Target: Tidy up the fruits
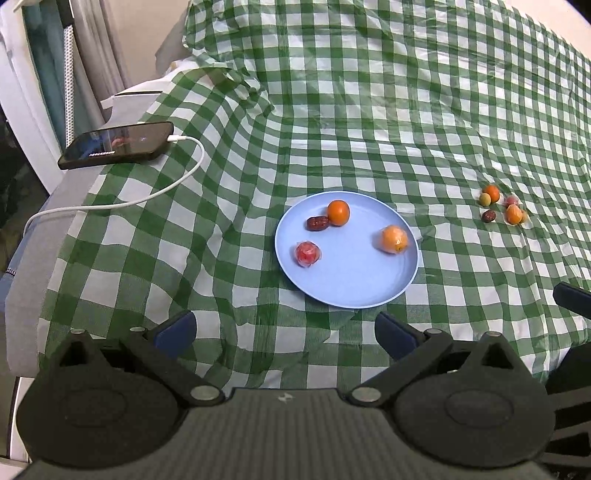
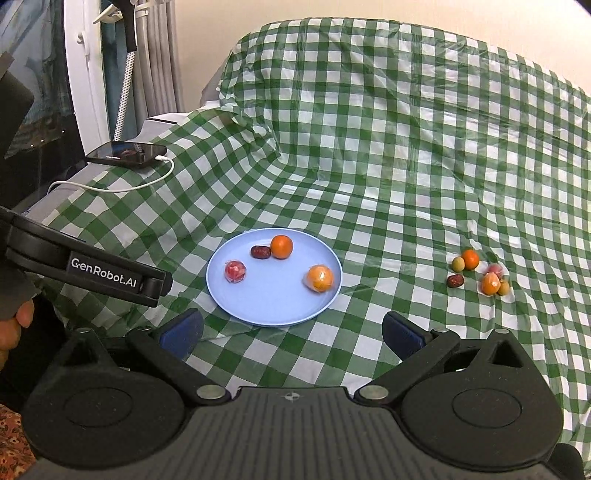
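A green-and-white checked cloth [image 2: 369, 155] is draping over the furniture, a cream wall [image 2: 332, 14] is rising behind, and grey curtains [image 2: 162, 55] are hanging at the left (beside a white frame).

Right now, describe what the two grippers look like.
Both are matte black plastic with round pivot discs, silver rivets and dark blue finger pads. The left gripper bears white "GenRobot.AI" lettering on its side. The right gripper looks the same.

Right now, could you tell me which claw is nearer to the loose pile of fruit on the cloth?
Right. The right claw is nearer the fruit pile, which lies ahead to its right. The left claw sits farther left, facing the blue plate.
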